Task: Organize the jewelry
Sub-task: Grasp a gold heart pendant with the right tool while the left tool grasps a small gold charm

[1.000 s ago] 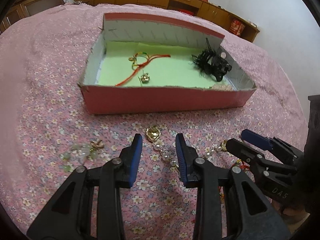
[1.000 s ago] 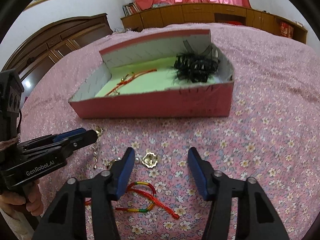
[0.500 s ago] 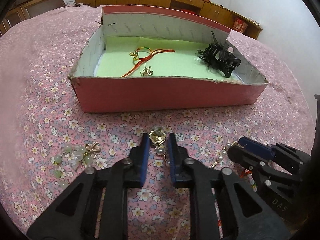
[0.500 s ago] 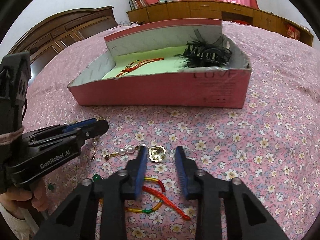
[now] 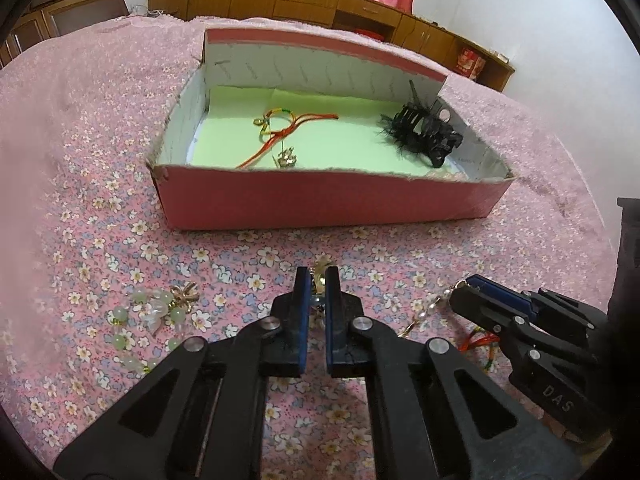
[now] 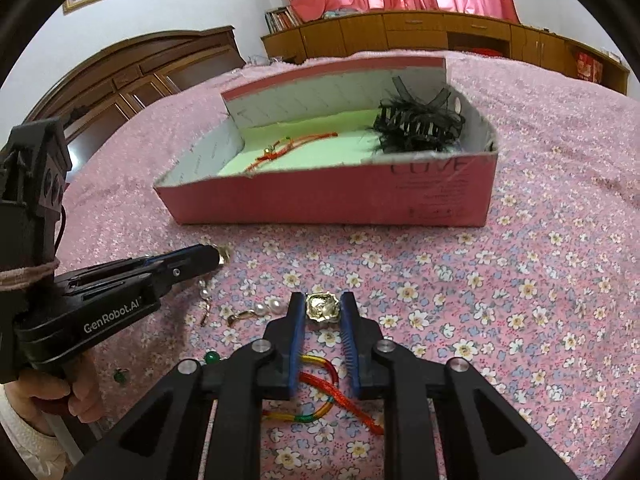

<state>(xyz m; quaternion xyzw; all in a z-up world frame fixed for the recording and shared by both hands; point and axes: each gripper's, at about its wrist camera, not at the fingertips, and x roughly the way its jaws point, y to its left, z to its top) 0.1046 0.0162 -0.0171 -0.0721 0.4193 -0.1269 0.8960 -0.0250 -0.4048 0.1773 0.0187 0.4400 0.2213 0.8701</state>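
Gold pearl earrings now pinched as both grippers' jaws have closed.

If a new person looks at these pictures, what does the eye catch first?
First the pink box on the flowered bedspread, with a black hair clip in its right end. Then, nearer, the two claws: the left claw pinching a pearl earring, the right claw around a gold earring.
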